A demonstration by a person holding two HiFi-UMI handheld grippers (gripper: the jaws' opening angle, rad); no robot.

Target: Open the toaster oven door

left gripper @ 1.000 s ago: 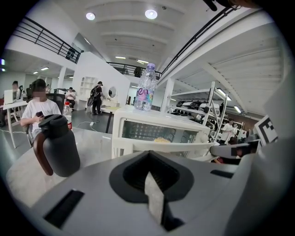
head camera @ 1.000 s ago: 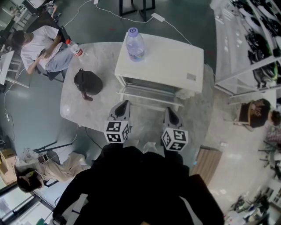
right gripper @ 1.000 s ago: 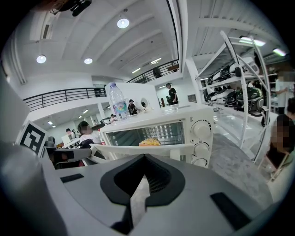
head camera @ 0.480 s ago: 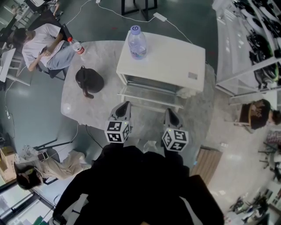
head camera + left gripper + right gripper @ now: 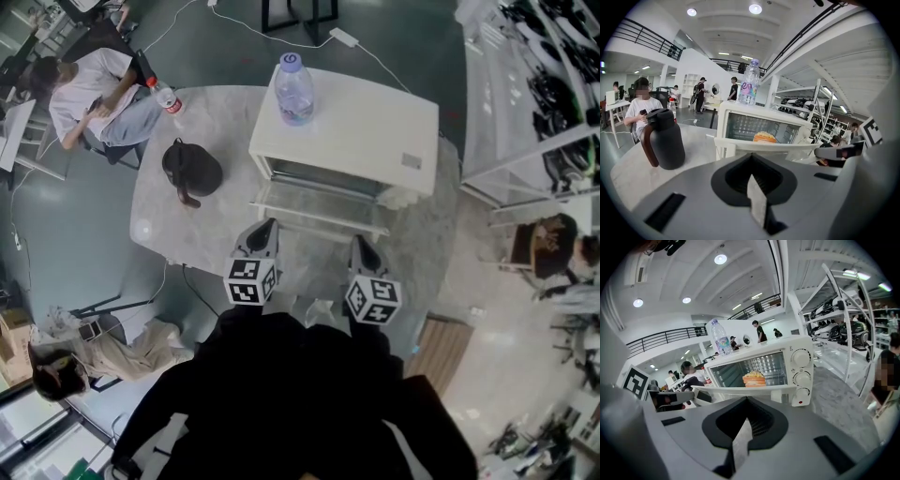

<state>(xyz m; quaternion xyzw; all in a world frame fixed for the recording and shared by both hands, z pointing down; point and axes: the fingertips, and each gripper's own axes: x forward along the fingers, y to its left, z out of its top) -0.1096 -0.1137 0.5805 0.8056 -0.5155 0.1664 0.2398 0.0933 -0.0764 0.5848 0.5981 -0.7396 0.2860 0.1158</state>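
Little is changing: left hand-held gripper [image 5: 266,228] and right hand-held gripper [image 5: 362,242] are waiting closed and empty near the toaster oven door [image 5: 320,212], which is apparently already hanging open.

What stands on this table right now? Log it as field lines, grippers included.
toaster oven: white, on marbled table
door: folded down, open
inside: orange layered food
on top: water bottle, upright
beside oven: dark jug with handle
left gripper: shut, empty, facing the door
right gripper: shut, empty, facing the door
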